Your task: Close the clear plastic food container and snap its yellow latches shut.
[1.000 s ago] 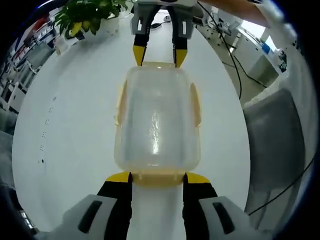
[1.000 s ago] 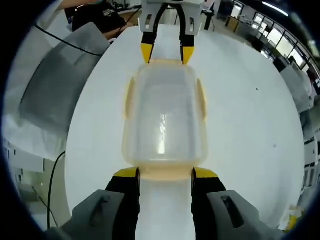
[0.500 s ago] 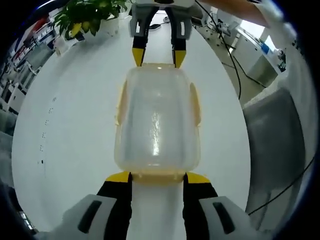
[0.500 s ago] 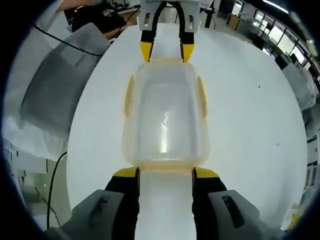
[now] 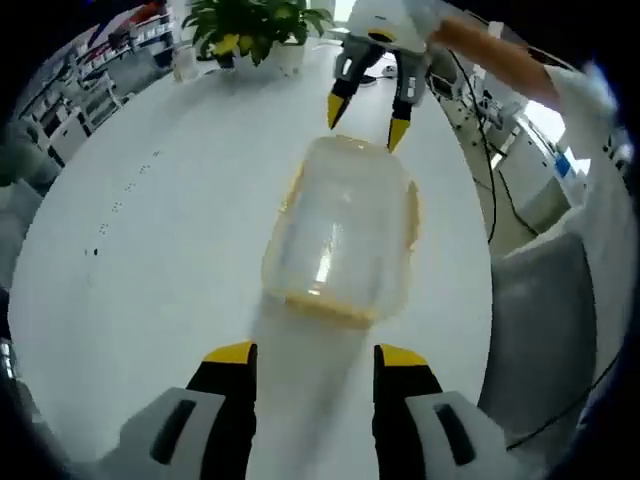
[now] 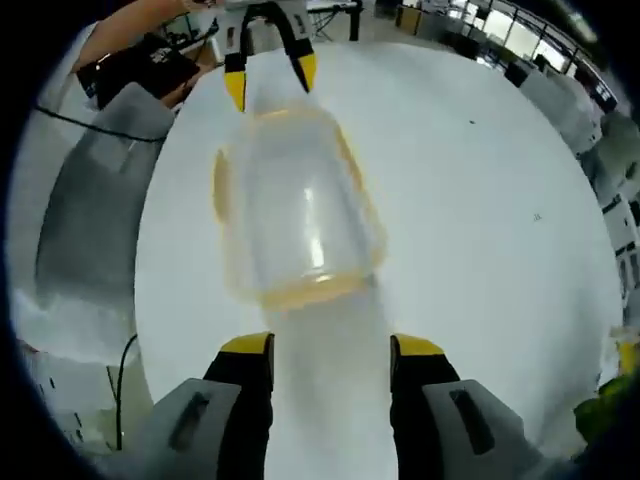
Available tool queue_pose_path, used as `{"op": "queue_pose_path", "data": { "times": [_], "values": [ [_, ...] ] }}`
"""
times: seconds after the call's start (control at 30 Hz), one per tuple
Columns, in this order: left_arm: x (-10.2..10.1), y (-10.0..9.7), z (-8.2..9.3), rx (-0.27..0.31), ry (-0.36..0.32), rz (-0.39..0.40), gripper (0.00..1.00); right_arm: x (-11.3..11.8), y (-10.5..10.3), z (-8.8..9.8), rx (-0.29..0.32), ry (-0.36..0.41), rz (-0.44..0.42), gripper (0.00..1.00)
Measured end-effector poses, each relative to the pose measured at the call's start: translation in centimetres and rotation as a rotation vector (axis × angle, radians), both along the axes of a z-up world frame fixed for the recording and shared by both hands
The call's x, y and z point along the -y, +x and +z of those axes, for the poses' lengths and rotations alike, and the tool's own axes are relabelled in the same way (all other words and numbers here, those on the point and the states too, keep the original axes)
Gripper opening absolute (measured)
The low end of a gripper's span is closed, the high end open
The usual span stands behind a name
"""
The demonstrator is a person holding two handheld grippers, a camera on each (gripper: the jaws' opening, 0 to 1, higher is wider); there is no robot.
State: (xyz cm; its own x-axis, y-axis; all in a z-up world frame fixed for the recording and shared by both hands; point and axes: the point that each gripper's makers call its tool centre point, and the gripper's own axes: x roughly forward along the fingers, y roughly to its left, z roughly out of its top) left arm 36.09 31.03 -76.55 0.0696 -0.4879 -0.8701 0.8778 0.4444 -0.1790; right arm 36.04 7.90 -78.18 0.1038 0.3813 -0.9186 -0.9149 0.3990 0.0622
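Observation:
The clear plastic food container (image 5: 345, 230) lies on the white table (image 5: 150, 250) with its lid on. Its yellow latches (image 5: 330, 303) lie flat against the sides and ends. My left gripper (image 5: 315, 356) is open, a short way back from the near end and touching nothing. At the far end my right gripper (image 5: 367, 120) is open too, its yellow tips just off the container. In the right gripper view the container (image 6: 295, 215) lies ahead of the open right gripper (image 6: 332, 346), and the left gripper (image 6: 270, 82) hangs open beyond it.
A potted plant (image 5: 250, 25) stands at the table's far edge. A grey chair (image 5: 545, 330) and cables (image 5: 490, 190) sit off the right side. The person's sleeve (image 5: 590, 90) reaches in from the upper right. Grey fabric (image 6: 90, 210) lies beside the table.
Both grippers have drawn back from the container's end latches, which their tips flanked before. A gap now shows between each gripper and the container. Both views have rolled.

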Motion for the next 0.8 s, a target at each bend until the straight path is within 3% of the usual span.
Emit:
{"op": "queue_pose_path", "data": {
  "times": [0.07, 0.13, 0.17, 0.2, 0.27, 0.33, 0.43, 0.5, 0.6, 0.8],
  "values": [
    [0.4, -0.4, 0.6, -0.076, -0.06, 0.085, 0.4, 0.2, 0.2, 0.6, -0.028, 0.033, -0.086, 0.45],
    [1.1, -1.0, 1.4, -0.203, -0.151, 0.225, 0.4, 0.3, 0.8, 1.6, -0.052, 0.074, -0.215, 0.46],
    [1.2, -0.9, 1.6, -0.252, -0.165, 0.311, 0.4, 0.1, 0.9, 2.2, -0.084, 0.116, -0.29, 0.44],
    [1.9, -1.0, 2.0, -0.335, -0.239, 0.39, 0.4, -0.2, 0.8, 2.6, -0.132, 0.155, -0.366, 0.42],
    [2.1, -0.7, 1.7, -0.464, -0.278, 0.577, 0.39, -1.5, 0.5, 3.5, -0.268, 0.267, -0.507, 0.38],
    [2.3, -0.9, 0.6, -0.48, -0.266, 0.657, 0.38, -2.7, 0.6, 3.8, -0.305, 0.35, -0.552, 0.38],
    [2.5, -1.1, -0.7, -0.525, -0.234, 0.746, 0.3, -3.1, 0.3, 2.9, -0.349, 0.354, -0.624, 0.38],
    [3.1, -1.2, -0.6, -0.541, -0.252, 0.741, 0.24, -3.3, -0.2, 1.9, -0.37, 0.338, -0.636, 0.36],
    [3.7, -0.7, -0.3, -0.561, -0.284, 0.778, 0.25, -3.7, -0.8, 1.0, -0.391, 0.321, -0.64, 0.33],
    [3.6, -1.2, -1.1, -0.568, -0.23, 0.768, 0.24, -4.0, -0.4, 0.0, -0.417, 0.312, -0.654, 0.3]
  ]
}}
